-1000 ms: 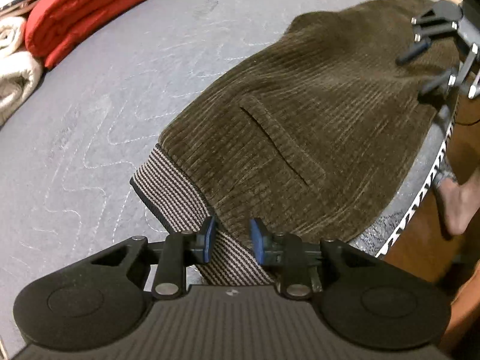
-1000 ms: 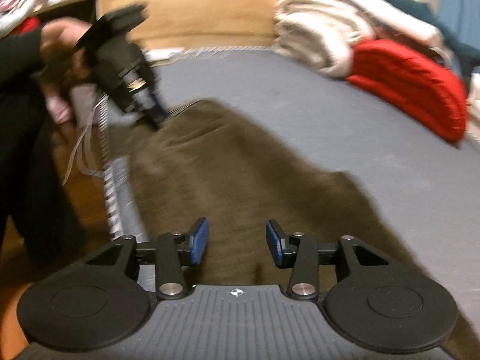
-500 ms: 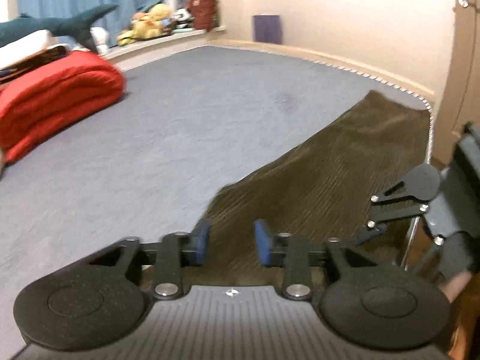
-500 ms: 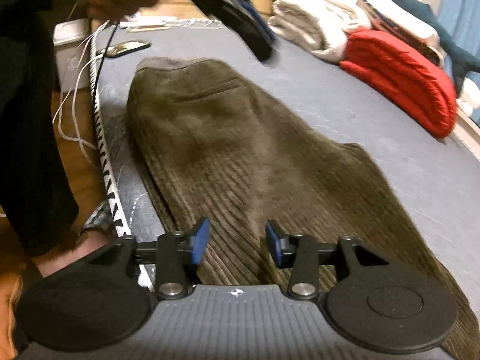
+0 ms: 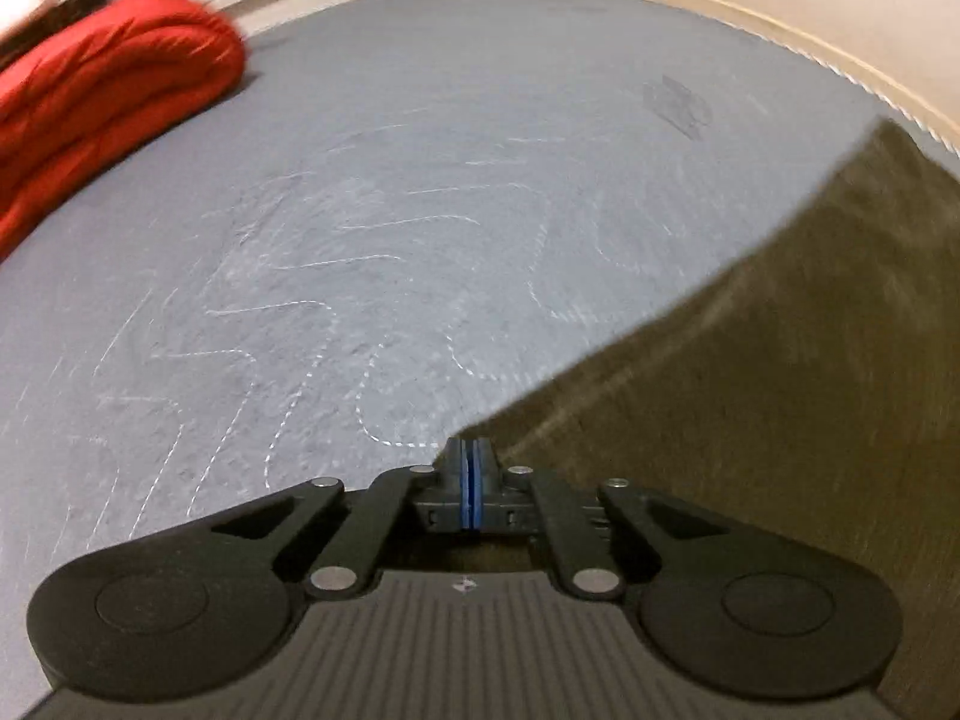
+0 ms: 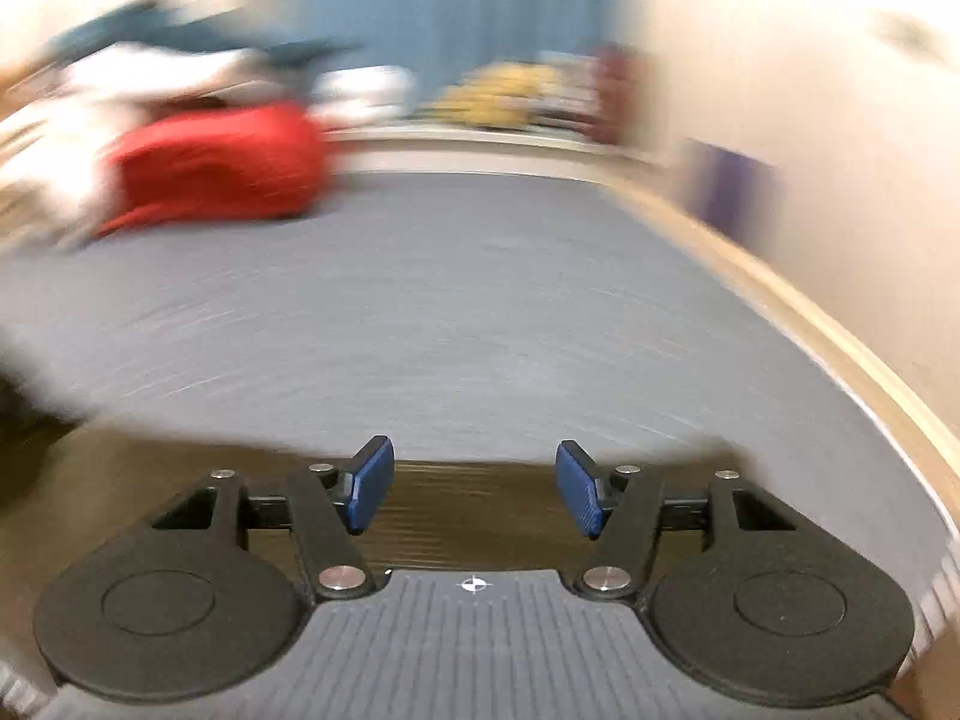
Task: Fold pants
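Note:
Olive-brown corduroy pants (image 5: 750,372) lie on the grey quilted mattress (image 5: 390,228), stretching off to the right in the left wrist view. My left gripper (image 5: 470,457) is shut, its blue pads pressed together at the pants' near edge; whether cloth is pinched between them is not clear. In the blurred right wrist view my right gripper (image 6: 474,489) is open and empty, with a strip of the pants (image 6: 474,510) lying under and between its fingers.
A folded red blanket (image 5: 102,96) lies at the far left of the mattress, also in the right wrist view (image 6: 216,168). White folded bedding (image 6: 138,72) is beside it. The mattress's piped edge (image 5: 840,66) runs along a beige wall at right.
My left gripper has closed and come down to the pants' edge. My right gripper has swung away from the waistband end to face the far wall, opened wider, over the pants' end.

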A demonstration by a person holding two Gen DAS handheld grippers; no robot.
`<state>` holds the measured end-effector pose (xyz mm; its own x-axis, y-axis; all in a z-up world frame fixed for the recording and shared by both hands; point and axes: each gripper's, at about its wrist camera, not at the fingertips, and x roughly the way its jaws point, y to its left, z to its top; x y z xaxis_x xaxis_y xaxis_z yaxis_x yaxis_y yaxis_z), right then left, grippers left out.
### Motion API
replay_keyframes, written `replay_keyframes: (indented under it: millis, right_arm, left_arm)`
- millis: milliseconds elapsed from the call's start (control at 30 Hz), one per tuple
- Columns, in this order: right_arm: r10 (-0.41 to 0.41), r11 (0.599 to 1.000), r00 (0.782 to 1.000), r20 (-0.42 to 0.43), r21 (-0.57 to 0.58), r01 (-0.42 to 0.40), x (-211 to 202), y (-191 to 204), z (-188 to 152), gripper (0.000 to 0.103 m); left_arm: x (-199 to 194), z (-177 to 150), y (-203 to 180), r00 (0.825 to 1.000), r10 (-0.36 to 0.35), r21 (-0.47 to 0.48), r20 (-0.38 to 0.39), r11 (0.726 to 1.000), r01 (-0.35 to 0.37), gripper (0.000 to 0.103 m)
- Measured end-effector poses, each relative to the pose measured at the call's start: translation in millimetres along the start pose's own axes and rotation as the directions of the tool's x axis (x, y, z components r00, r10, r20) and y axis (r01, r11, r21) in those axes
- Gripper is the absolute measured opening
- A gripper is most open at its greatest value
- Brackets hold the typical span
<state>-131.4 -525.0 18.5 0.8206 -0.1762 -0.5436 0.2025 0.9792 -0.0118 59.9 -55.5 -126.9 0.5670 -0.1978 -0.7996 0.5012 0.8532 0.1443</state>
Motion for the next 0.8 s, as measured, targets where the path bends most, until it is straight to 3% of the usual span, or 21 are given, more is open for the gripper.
replay_keyframes:
  millis: [100,167,300,433,533,633,700,800]
  right_arm:
    - [-0.159,0.975,0.986,-0.043,0.149,0.164,10.7,-78.5,-13.3,0.062]
    - [-0.214,0.945,0.974,-0.079,0.237,0.227,13.6,-120.3,-24.2,0.062]
    - [-0.135,0.899,0.979,-0.151,0.397,0.185,24.3,-171.2,-47.9,0.064]
    - [-0.051,0.891,0.986,-0.16,0.439,0.117,40.7,-186.0,-59.4,0.076]
    - [0.026,0.876,0.98,-0.196,0.476,0.072,56.6,-185.5,-65.0,0.077]
    - [0.016,0.918,0.977,-0.214,0.391,0.07,56.8,-171.1,-66.0,0.078]
    - [0.022,0.935,0.977,-0.213,0.349,0.055,55.7,-162.5,-66.9,0.073]
    - [-0.024,0.951,0.974,-0.225,0.295,0.092,51.6,-154.5,-67.5,0.052]
  left_arm:
    - [-17.2,7.6,-11.6,0.998,0.01,0.004,0.057,1.0,-0.01,0.01]
    - [-31.4,11.4,-22.8,0.994,-0.039,0.01,0.1,0.999,0.038,0.013]
    - [-49.2,11.5,-41.9,0.989,-0.053,0.036,0.137,0.998,0.048,0.029]
    - [-63.7,9.7,-58.1,0.986,-0.073,0.044,0.152,0.997,0.067,0.033]
    - [-74.5,13.1,-73.2,0.978,-0.085,0.075,0.191,0.995,0.072,0.036]
    - [-89.6,12.1,-83.1,0.971,-0.091,0.088,0.22,0.993,0.073,0.04]
    - [-95.2,11.6,-83.9,0.969,-0.093,0.085,0.228,0.994,0.075,0.041]
    - [-98.9,10.7,-81.0,0.969,-0.084,0.074,0.234,0.995,0.068,0.045]
